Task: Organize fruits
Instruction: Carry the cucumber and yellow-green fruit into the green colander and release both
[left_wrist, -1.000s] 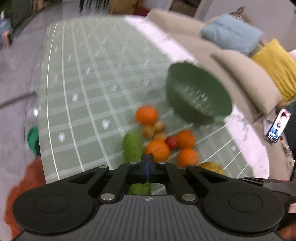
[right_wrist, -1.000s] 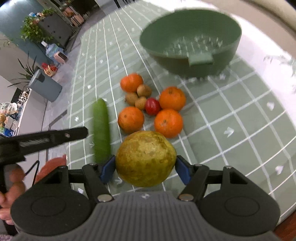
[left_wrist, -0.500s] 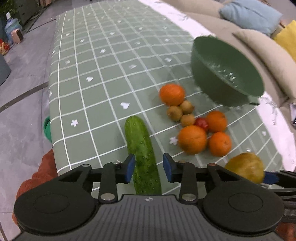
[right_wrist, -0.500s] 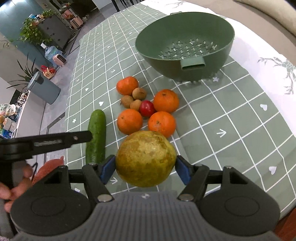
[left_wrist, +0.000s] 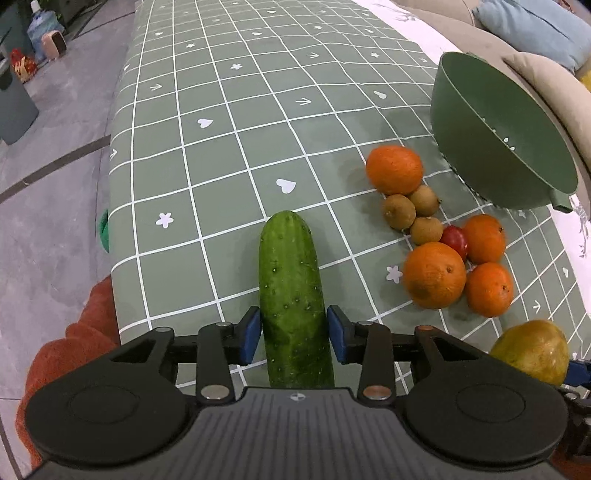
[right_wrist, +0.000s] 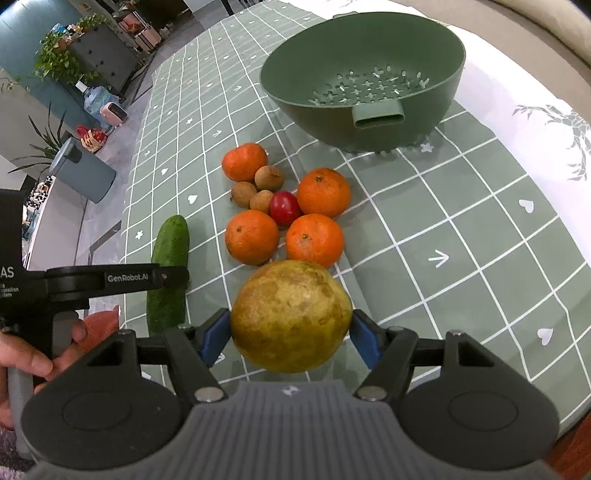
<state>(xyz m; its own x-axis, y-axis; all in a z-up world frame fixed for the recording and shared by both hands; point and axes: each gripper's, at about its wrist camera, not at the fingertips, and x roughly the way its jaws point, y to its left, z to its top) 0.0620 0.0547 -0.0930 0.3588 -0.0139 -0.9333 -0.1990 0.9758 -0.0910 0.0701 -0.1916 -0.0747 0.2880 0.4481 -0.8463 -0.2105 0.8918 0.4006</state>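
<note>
Left wrist view: the left gripper (left_wrist: 293, 334) straddles a cucumber (left_wrist: 291, 291) lying near the table's (left_wrist: 221, 110) front edge, fingers spread, beside it. The right gripper (right_wrist: 291, 338) pinches a yellow-green fruit (right_wrist: 291, 314) above the table; oranges (right_wrist: 252, 236) cluster before a green colander (right_wrist: 364, 70).

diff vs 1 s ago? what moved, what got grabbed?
The left tongs swung onto the long green cucumber, opened from shut, and now straddle its near end; whether the pads actually press it is unclear. The right tongs stayed clamped on the big yellow-green round fruit. The oranges, small brown fruits, red fruit and green plastic colander did not shift on the table.
</note>
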